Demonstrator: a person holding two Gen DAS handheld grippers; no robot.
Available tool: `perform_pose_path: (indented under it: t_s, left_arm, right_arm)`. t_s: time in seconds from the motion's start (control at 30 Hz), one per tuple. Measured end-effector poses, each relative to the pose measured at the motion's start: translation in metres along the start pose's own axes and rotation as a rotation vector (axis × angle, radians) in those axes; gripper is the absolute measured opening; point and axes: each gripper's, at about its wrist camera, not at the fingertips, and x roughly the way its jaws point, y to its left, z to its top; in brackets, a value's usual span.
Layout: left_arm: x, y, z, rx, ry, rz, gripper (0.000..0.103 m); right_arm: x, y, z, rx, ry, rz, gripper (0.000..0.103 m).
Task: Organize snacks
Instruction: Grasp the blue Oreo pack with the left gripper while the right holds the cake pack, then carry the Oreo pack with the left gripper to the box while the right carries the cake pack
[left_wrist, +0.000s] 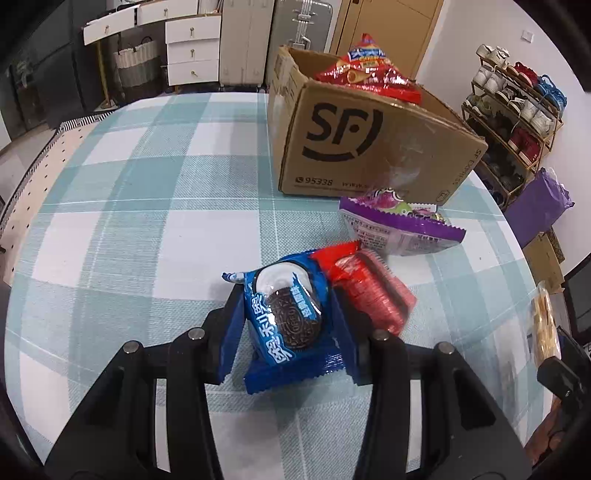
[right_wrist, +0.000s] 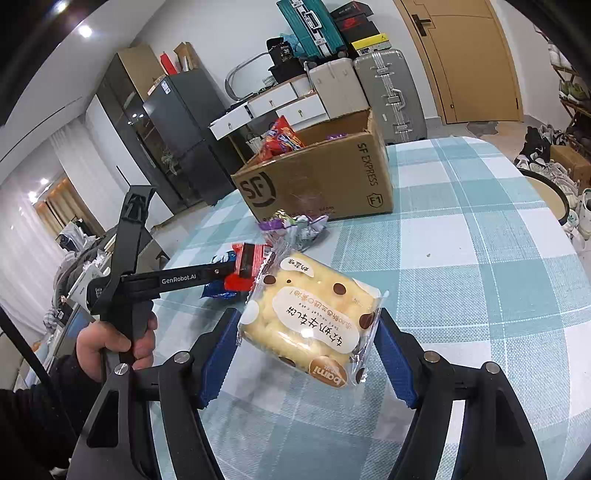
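Note:
My left gripper (left_wrist: 288, 306) is shut on a blue Oreo packet (left_wrist: 291, 321), its blue pads pressing both sides just above the checked tablecloth (left_wrist: 147, 184). A red wafer packet (left_wrist: 369, 288) lies against the Oreo's right side. My right gripper (right_wrist: 306, 325) is shut on a yellow nougat cake packet (right_wrist: 310, 317), held tilted over the table. In the right wrist view the left gripper (right_wrist: 240, 273) reaches in from the left, held by a hand (right_wrist: 107, 343). An open cardboard box (left_wrist: 369, 147) stands behind, with a red snack bag (left_wrist: 365, 70) sticking out.
A purple candy packet (left_wrist: 399, 229) lies in front of the box (right_wrist: 314, 184). Bare cloth stretches left of the box and along the table's right half (right_wrist: 480, 277). Drawers, suitcases, a shoe rack (left_wrist: 517, 122) and a door stand beyond the table.

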Motion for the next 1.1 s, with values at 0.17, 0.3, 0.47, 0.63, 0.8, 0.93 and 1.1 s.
perform_pose_path:
  t_s: [0.17, 0.3, 0.47, 0.63, 0.8, 0.93, 1.1]
  left_arm:
    - [-0.027, 0.002, -0.008, 0.013, -0.041, 0.011, 0.043]
    - [-0.046, 0.004, -0.016, 0.011, -0.067, 0.015, 0.043]
    - [-0.075, 0.008, -0.033, 0.001, -0.095, -0.005, 0.043]
    - [-0.100, 0.010, -0.051, -0.011, -0.118, -0.026, 0.043]
    - [-0.122, 0.010, -0.071, -0.020, -0.132, -0.053, 0.043]
    - [-0.131, 0.006, -0.080, 0.001, -0.144, -0.058, 0.043]
    - [-0.144, 0.000, -0.085, 0.026, -0.156, -0.059, 0.043]
  right_arm:
    - [-0.007, 0.013, 0.002, -0.020, -0.016, 0.010, 0.073]
    - [-0.014, 0.026, 0.001, -0.040, -0.032, 0.022, 0.073]
    - [-0.025, 0.041, -0.001, -0.066, -0.045, 0.030, 0.073]
    - [-0.035, 0.051, -0.004, -0.082, -0.060, 0.034, 0.073]
    - [-0.040, 0.060, -0.011, -0.094, -0.054, 0.041, 0.073]
    - [-0.042, 0.065, -0.017, -0.100, -0.048, 0.042, 0.073]
    - [-0.046, 0.065, -0.020, -0.098, -0.051, 0.043, 0.073]
